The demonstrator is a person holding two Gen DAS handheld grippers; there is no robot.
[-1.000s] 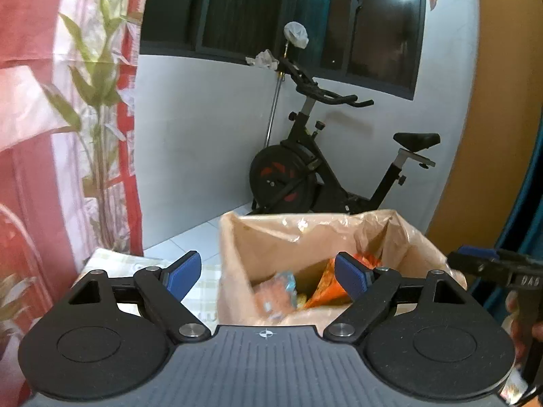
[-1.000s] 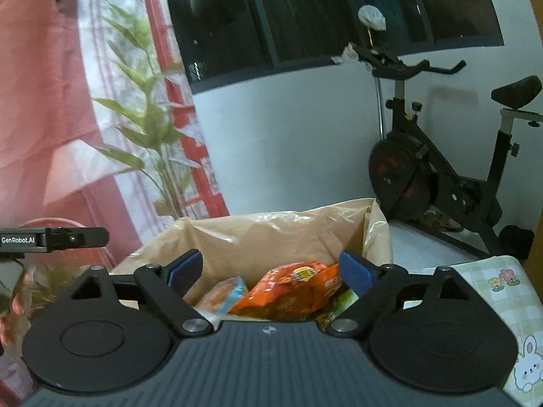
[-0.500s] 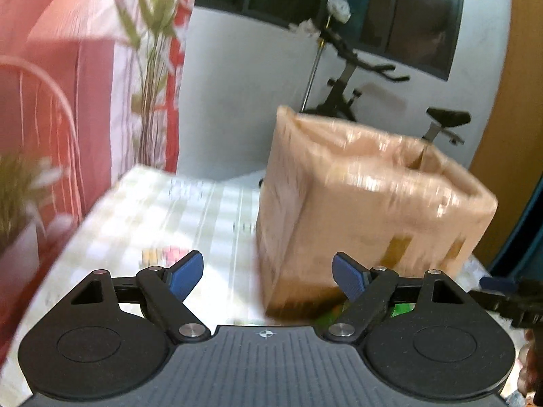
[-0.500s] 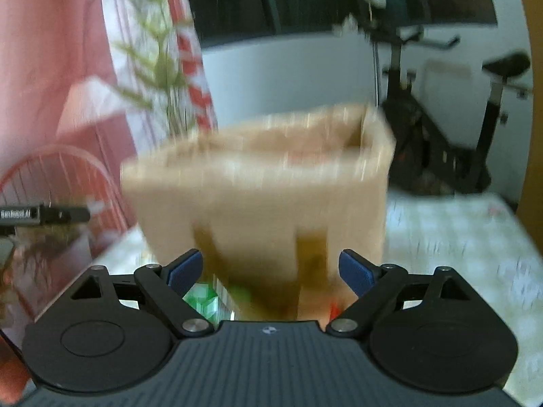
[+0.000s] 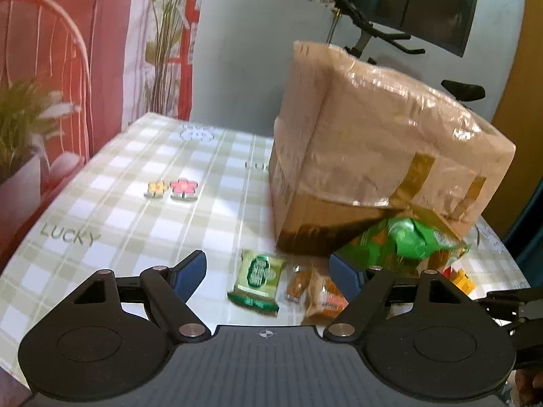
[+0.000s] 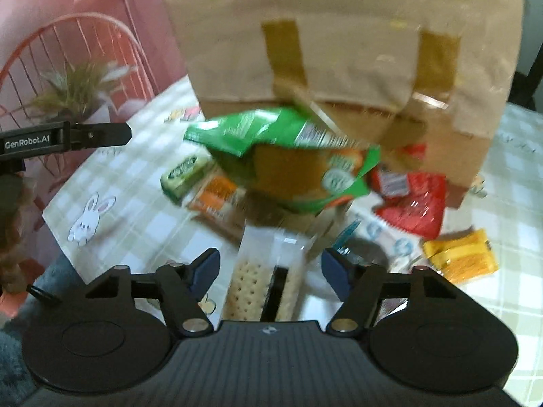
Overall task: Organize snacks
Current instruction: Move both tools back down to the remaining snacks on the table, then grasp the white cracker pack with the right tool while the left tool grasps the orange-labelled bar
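A second ago we looked down into the box [image 5: 373, 142] at its snacks; now it stands tall near the table's [image 5: 112, 203] far right corner, its contents hidden. A green bag [image 6: 288, 162] leans against it. Left gripper [image 5: 268, 271] and right gripper [image 6: 269, 266] are spread, empty.

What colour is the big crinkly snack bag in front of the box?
Green, with some orange on the bag; the right wrist view shows it best.

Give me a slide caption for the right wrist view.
Open right gripper faces loose snack packets before a cardboard box.
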